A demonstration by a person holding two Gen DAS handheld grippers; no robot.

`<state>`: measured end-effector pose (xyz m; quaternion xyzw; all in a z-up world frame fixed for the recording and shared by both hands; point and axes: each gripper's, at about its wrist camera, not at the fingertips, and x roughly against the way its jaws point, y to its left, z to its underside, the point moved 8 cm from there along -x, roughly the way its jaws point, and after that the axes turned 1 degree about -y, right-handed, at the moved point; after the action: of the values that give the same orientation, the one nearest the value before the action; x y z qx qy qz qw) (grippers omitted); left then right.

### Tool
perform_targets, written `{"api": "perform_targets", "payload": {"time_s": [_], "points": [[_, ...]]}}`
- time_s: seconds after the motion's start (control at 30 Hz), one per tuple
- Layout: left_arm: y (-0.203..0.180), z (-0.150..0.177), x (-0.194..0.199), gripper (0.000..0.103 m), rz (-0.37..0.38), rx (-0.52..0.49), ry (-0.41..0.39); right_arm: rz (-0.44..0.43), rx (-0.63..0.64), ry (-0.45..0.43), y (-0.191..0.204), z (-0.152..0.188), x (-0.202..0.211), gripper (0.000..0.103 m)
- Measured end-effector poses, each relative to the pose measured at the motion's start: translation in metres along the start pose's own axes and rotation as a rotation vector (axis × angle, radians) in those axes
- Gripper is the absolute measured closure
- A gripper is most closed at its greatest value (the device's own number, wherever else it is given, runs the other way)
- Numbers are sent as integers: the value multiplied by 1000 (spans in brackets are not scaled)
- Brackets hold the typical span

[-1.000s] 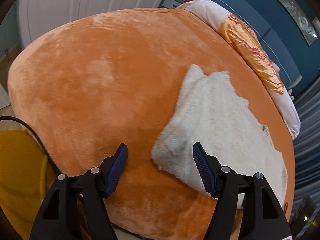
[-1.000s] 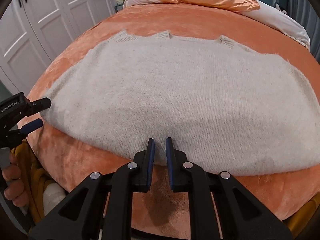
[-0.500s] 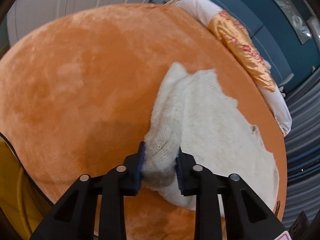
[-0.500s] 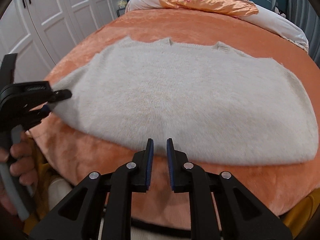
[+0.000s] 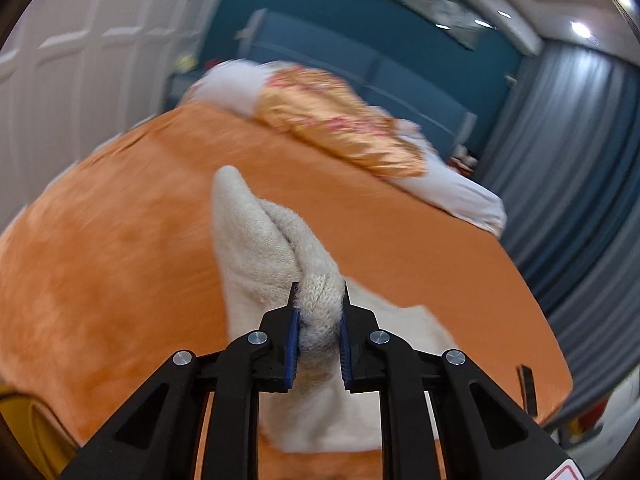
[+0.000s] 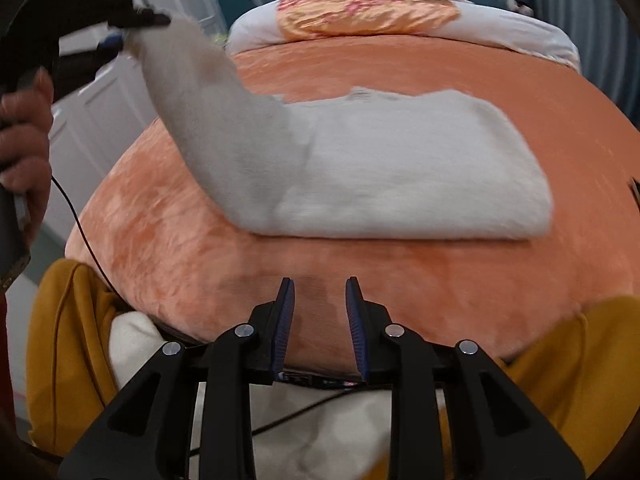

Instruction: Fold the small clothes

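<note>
Left gripper (image 5: pixel 319 312) fingers pinching cream sweater (image 6: pixel 400 176) edge aloft, right gripper (image 6: pixel 320 300) fingers spread, holding nothing

You won't find any text you can read in either view. At the bottom right of your left wrist view, a white sticker with a red outline (image 5: pixel 560 474) sits on the black gripper frame, but it is cut off and shows no letters.
</note>
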<state>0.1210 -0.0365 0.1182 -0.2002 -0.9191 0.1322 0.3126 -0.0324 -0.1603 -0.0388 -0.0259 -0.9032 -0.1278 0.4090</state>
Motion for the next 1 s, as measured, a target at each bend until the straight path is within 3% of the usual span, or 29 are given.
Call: {"api": "perform_targets", "payload": {"time_s": [0.13, 0.23, 0.43, 0.53, 0.63, 0.73, 0.8, 0.87, 1.0], "points": [[-70, 16, -15, 91, 69, -110, 22, -9, -116, -36, -30, 0, 19, 77], [-115, 46, -36, 91, 117, -183, 82, -8, -179, -51, -52, 1, 32, 75], [-162, 142, -113, 91, 110, -326, 319, 19, -225, -93, -84, 8, 61, 73], [-149, 185, -148, 87, 55, -345, 438, 34, -250, -97, -99, 12, 72, 72], [-143, 187, -141, 77, 54, -332, 417, 53, -272, -100, -110, 14, 79, 67], [-127, 164, -108, 44, 54, -305, 357, 53, -284, -115, -122, 6, 82, 64], [-110, 154, -87, 41, 53, -284, 317, 53, -279, -130, -126, -4, 81, 58], [-85, 147, -72, 35, 0, -273, 300, 45, -270, -145, -130, -20, 74, 48], [-15, 151, -61, 34, -144, -231, 317, 24, -255, -162, -134, -46, 52, 39]]}}
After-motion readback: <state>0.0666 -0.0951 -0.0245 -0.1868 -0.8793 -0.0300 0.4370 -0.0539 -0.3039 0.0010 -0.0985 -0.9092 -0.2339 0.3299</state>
